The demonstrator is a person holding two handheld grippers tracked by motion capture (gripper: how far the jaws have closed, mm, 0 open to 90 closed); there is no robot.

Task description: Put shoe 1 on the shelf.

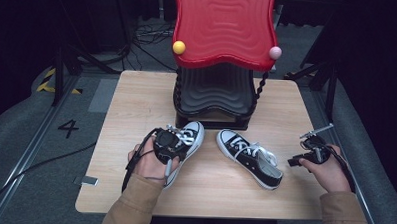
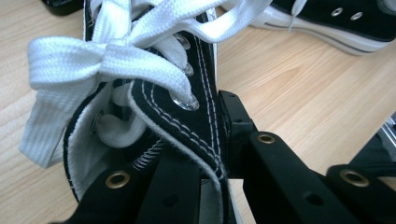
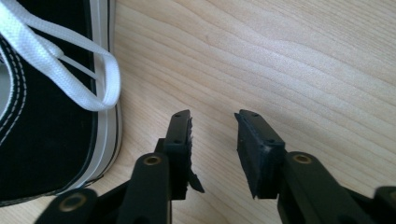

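Note:
Two black canvas sneakers with white laces lie on the wooden table [image 1: 131,104]. My left gripper [image 1: 168,143] sits over the left sneaker [image 1: 191,134]. In the left gripper view the left gripper [image 2: 212,154] is shut on the left sneaker's [image 2: 187,116] eyelet flap, one jaw inside and one outside, just below the tied bow [image 2: 93,60]. The right sneaker [image 1: 250,156] lies at an angle in the middle. My right gripper [image 1: 296,160] is open just right of its heel, above bare wood. In the right gripper view the right gripper [image 3: 212,126] holds nothing, with the right sneaker [image 3: 42,140] and a lace loop [image 3: 100,79] at its left.
A red and black wavy stand [image 1: 222,28] rises at the table's back middle, with a yellow ball [image 1: 178,47] and a pink ball [image 1: 274,52] on its corners. The table's right edge [image 1: 315,146] runs close to my right hand. Cables lie on the floor.

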